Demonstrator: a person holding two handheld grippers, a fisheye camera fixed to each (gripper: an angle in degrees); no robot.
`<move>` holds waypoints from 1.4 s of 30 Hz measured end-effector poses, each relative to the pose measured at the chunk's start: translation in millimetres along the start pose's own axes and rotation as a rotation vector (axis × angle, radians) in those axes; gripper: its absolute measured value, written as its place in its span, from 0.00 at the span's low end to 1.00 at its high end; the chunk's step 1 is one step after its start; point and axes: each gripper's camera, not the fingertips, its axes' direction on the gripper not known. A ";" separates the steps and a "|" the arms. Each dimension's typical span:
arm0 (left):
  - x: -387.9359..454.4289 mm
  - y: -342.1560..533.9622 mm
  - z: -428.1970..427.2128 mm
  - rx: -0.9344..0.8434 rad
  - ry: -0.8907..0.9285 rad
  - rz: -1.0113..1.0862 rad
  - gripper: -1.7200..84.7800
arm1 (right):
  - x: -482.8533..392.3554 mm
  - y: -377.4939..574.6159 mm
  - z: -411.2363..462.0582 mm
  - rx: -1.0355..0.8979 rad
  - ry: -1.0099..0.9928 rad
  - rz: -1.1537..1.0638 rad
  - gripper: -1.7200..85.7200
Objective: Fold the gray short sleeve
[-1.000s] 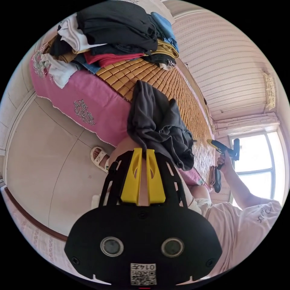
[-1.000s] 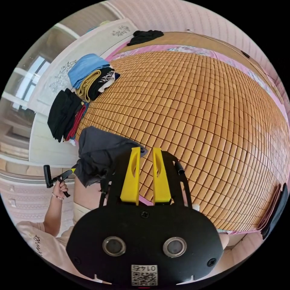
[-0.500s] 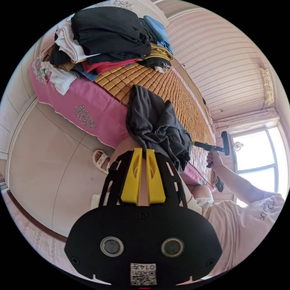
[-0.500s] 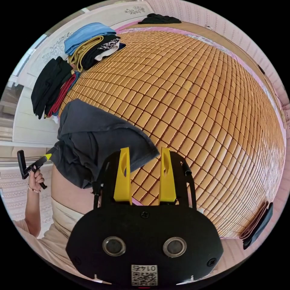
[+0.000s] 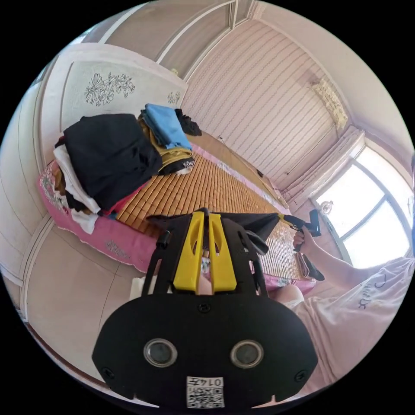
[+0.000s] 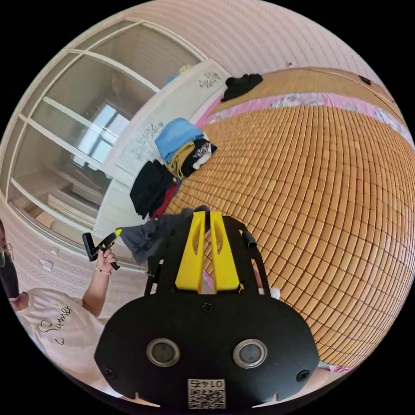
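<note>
The gray short sleeve [image 5: 256, 223] hangs stretched in a band above the near edge of the bamboo mat [image 5: 203, 186]. In the left gripper view, my left gripper [image 5: 205, 215] is shut on one end of it. The right gripper [image 5: 286, 218] holds the other end, with a hand behind it. In the right gripper view, my right gripper [image 6: 206, 215] is shut on the gray short sleeve [image 6: 145, 235], which runs left to the left gripper [image 6: 115, 234] held in a raised hand.
A loose heap of dark, white and red clothes [image 5: 110, 160] and a folded stack topped with blue [image 5: 166, 125] lie by the white headboard [image 5: 108, 86]. A black garment [image 6: 242, 84] sits at the mat's far side. The person's pale shirt [image 5: 359, 311] is close by.
My right gripper went from open to shut on the shirt's edge. Both hands rose, and the bunched shirt is now pulled out into a band between the grippers.
</note>
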 end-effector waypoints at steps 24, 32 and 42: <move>316.3 -102.6 -233.6 0.636 0.355 0.601 0.01 | -66.2 207.7 -449.8 0.923 0.022 -0.450 0.01; 327.3 -107.8 -184.9 0.364 0.208 0.517 0.01 | 43.3 242.6 -435.2 0.959 -0.079 -0.168 0.01; 321.3 -90.0 -178.0 0.265 0.068 0.433 0.01 | 104.4 214.9 -289.1 0.430 0.052 -0.055 0.02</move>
